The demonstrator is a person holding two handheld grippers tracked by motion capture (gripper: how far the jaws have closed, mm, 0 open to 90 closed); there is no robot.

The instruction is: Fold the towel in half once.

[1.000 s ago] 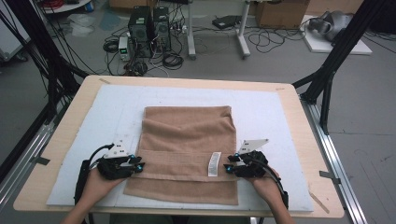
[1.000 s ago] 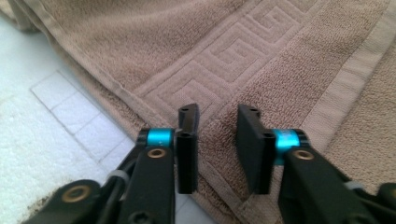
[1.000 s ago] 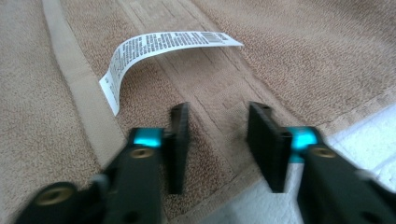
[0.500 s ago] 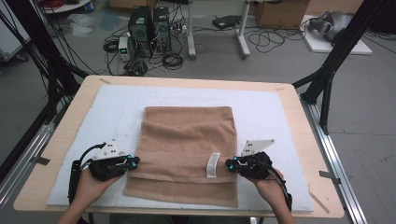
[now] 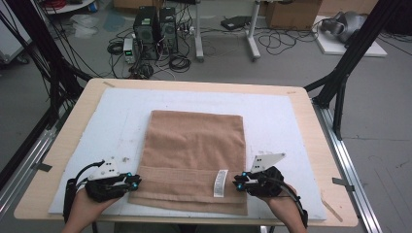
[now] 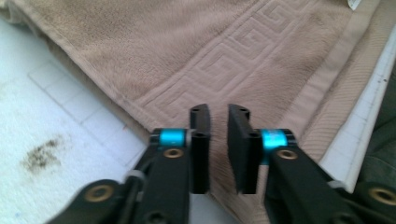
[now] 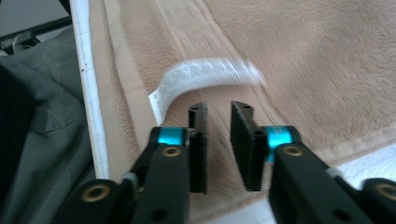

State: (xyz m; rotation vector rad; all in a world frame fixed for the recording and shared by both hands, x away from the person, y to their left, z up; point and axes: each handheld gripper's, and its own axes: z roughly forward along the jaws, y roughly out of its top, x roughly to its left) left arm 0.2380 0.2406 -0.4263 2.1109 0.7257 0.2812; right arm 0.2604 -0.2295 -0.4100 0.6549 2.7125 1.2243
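- While my hands come in over the near edge of the counter [image 5: 73, 145], my left gripper [image 5: 132, 183] sits at the left side of the brown towel [image 5: 194, 145] and my right gripper [image 5: 237, 182] at its right side, both low by the near hem.
- On my left gripper the fingers [image 6: 201, 140] are released, with a narrow gap between them and nothing in it; they hang just over the towel's left edge, where the woven key-pattern border [image 6: 243, 60] runs.
- On my right gripper the fingers [image 7: 198, 140] are likewise parted and empty, poised over the towel's right edge; the white care label [image 7: 205, 77] lies just ahead of them, curled and blurred.
- Seen from above, that label [image 5: 221, 183] lies on the band near the front right of the towel, just beside my right gripper.
- Folded into a tall rectangle, the towel lies flat in the middle of the white mat [image 5: 291, 126] that covers most of the counter, its near hem close to the mat's front edge.
- Beyond the counter, on the floor, stand two computer towers [image 5: 155, 24] among loose cables [image 5: 286, 41].
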